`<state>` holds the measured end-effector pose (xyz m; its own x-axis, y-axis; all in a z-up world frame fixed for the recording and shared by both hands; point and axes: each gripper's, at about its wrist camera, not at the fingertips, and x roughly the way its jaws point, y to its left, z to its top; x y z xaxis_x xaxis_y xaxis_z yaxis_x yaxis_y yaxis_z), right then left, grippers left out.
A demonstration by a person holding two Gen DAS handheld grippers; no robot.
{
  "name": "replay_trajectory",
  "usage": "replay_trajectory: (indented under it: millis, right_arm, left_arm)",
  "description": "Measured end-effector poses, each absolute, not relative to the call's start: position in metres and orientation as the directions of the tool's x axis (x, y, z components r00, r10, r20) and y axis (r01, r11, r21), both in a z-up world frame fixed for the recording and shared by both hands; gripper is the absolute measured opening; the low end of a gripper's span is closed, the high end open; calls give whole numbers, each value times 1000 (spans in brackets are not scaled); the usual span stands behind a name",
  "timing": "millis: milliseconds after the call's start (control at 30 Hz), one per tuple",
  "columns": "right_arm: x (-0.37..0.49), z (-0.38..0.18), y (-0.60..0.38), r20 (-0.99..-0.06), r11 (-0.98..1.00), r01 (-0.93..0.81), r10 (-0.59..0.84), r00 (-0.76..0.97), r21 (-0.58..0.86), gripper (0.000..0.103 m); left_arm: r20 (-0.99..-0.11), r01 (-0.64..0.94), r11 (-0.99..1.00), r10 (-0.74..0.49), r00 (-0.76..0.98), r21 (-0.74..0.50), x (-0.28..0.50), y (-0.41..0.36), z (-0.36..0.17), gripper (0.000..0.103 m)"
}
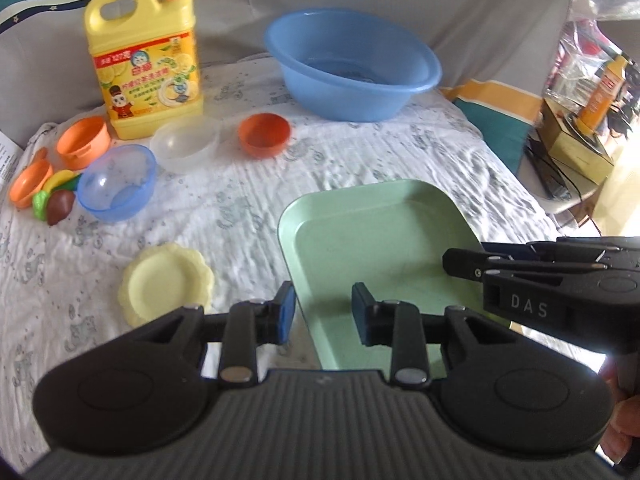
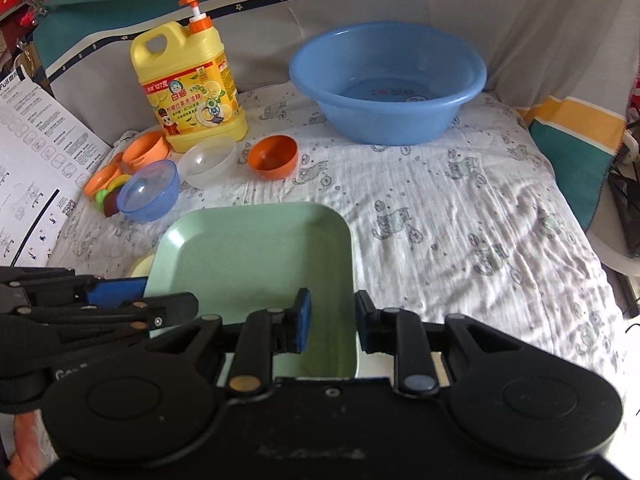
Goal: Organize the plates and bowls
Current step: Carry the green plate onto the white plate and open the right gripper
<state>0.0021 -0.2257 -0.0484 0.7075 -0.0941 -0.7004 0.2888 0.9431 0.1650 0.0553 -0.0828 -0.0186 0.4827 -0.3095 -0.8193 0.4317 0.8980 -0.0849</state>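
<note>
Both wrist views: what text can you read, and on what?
"DAS": right gripper body.
"白猫", "127克": detergent bottle; its smaller print is blurred.
"BEAR": floor of blue basin; the word before it is unclear.
"Full": printed sheet; the rest is too small.

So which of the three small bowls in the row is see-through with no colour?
The clear bowl in the middle, just in front of the yellow soap bottle; the blue bowl and orange bowl flank it.

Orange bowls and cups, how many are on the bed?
3: an orange bowl right of the clear one, an orange cup by the soap bottle, another orange cup left of it. Others may hide.
</note>
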Motion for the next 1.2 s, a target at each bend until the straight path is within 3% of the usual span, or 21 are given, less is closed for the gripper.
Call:
replay_trajectory:
  millis: [400, 1000, 1100, 1167, 1200]
  right_arm:
    - [-71, -78, -249, -741, 909, 364, -101, 664, 203, 24]
    - [-58, -116, -249, -770, 899, 375, -71, 635, 226, 24]
    - [-55, -119, -250, -769, 898, 371, -62, 637, 235, 26]
    - [-54, -118, -249, -762, 899, 366, -58, 645, 242, 29]
    - [-54, -118, -249, -759, 899, 364, -56, 649, 244, 32]
  left_arm:
    - [-858, 514, 853, -329, 394, -91, 10, -113, -43, 29]
    - [-889, 519, 851, -296, 349, -80, 22, -118, -78, 30]
    - [-889, 524, 848, -301, 344, -85, 23, -119, -79, 38]
    - [-885, 532, 843, -306, 351, -80, 21, -120, -78, 60]
    - [-880, 532, 844, -300, 368, -66, 19, -121, -76, 62]
